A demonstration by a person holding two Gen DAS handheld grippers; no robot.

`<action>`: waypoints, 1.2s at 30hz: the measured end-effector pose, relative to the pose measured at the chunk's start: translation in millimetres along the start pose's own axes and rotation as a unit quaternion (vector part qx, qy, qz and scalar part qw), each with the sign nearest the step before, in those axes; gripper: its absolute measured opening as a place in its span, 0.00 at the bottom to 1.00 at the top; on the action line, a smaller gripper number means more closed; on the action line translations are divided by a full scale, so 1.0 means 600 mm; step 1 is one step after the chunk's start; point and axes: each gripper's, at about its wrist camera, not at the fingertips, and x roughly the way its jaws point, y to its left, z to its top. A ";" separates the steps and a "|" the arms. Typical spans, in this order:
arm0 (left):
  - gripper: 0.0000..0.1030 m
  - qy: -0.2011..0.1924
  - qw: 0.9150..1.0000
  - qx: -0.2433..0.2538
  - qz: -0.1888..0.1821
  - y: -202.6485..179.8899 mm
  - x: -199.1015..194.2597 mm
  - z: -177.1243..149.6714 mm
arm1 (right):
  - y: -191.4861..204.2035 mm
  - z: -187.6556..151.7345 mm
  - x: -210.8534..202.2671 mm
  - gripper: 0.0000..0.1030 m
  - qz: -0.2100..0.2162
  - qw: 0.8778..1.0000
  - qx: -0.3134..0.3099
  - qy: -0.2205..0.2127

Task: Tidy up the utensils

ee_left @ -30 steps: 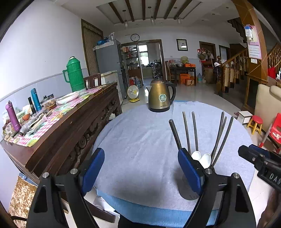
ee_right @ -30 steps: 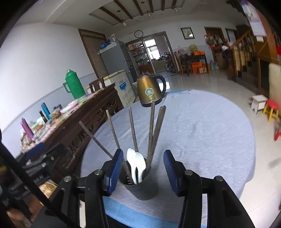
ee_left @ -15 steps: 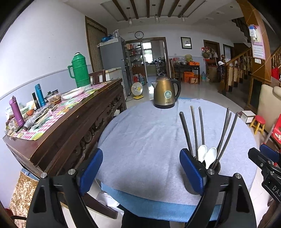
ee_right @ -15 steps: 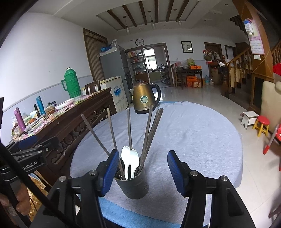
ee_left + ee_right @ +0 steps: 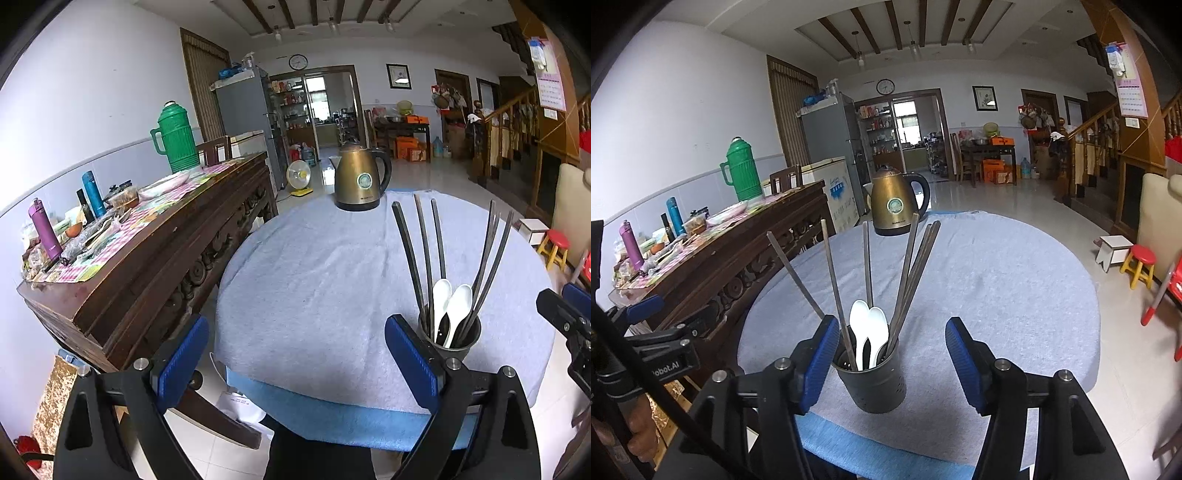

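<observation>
A dark utensil holder [image 5: 875, 384] stands upright near the front edge of the round table with its pale blue cloth [image 5: 997, 288]. It holds several dark chopsticks [image 5: 831, 280] and two white spoons [image 5: 868, 332]. My right gripper [image 5: 892, 356] straddles the holder, and its jaws are opening. The left pad is close to the rim and the right pad is well clear. My left gripper [image 5: 295, 354] hovers over the table's front edge, and its jaws are opening with nothing between them. In the left wrist view the holder [image 5: 458, 343] sits just right of the right finger.
A bronze kettle [image 5: 360, 181] stands at the table's far side. A carved wooden sideboard [image 5: 155, 266] runs along the left, cluttered with a green thermos [image 5: 177, 140] and bottles. A red stool [image 5: 1141, 266] and a small white stool [image 5: 1112, 247] stand on the floor at right.
The right jaws have spread away from the holder, which stays on the table. Both grippers have drawn back slightly toward the table's front edge. The left jaws have widened a little.
</observation>
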 end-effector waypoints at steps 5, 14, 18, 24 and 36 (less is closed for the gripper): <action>0.93 0.002 1.000 -0.004 -0.009 0.006 -0.003 0.000 | 0.001 0.003 0.002 0.62 -0.001 1.000 0.002 0.000; 0.93 0.009 1.000 -0.014 -0.007 0.013 0.003 0.003 | -0.013 0.003 0.008 0.62 -0.003 1.000 0.016 0.004; 0.93 0.013 1.000 -0.019 -0.006 0.016 0.005 0.002 | -0.014 0.001 0.010 0.62 -0.003 1.000 0.018 0.007; 0.93 0.021 0.999 -0.025 -0.005 0.021 0.009 -0.003 | -0.017 -0.001 0.014 0.62 -0.005 1.000 0.019 0.011; 0.93 0.025 0.999 -0.024 -0.002 0.021 0.012 -0.006 | -0.021 -0.006 0.018 0.62 -0.008 0.999 0.026 0.017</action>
